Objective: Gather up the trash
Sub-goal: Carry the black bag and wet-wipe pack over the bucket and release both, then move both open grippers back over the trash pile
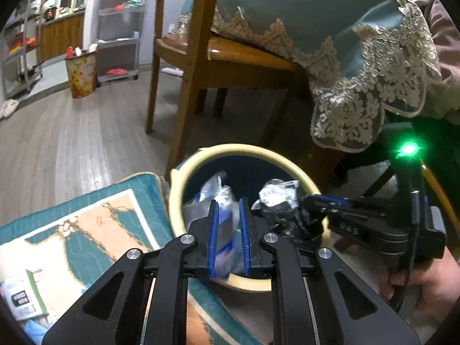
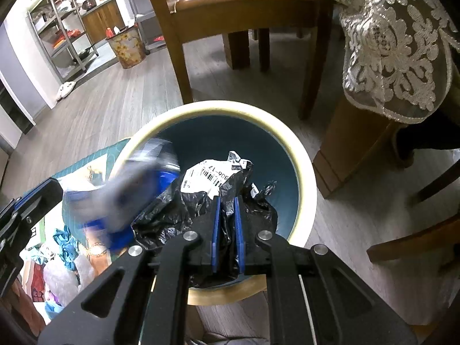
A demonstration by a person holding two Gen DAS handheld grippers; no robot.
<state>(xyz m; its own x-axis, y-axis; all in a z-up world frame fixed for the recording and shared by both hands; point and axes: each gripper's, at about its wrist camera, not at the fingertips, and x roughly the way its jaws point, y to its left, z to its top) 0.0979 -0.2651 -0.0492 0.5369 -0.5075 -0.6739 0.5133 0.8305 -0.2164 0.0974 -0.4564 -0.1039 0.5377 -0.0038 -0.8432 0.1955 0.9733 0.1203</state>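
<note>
A round bin (image 1: 184, 178) (image 2: 304, 178) with a cream rim and dark teal inside stands on the floor by a wooden chair. My left gripper (image 1: 229, 201) is shut on a clear and blue plastic wrapper (image 1: 212, 192), held over the bin's mouth; in the right wrist view that wrapper (image 2: 123, 195) is a blur at the bin's left rim. My right gripper (image 2: 227, 201) (image 1: 309, 198) is shut on a crumpled black plastic bag with a white barcode label (image 2: 212, 178) (image 1: 280, 194), also over the bin.
A teal and cream patterned mat (image 1: 86, 230) lies left of the bin, with a small box (image 1: 24, 294) and loose wrappers (image 2: 66, 258) on it. A wooden chair (image 1: 189, 57) and a lace-edged tablecloth (image 1: 373, 72) stand behind. A flowered bin (image 1: 81, 74) stands far left.
</note>
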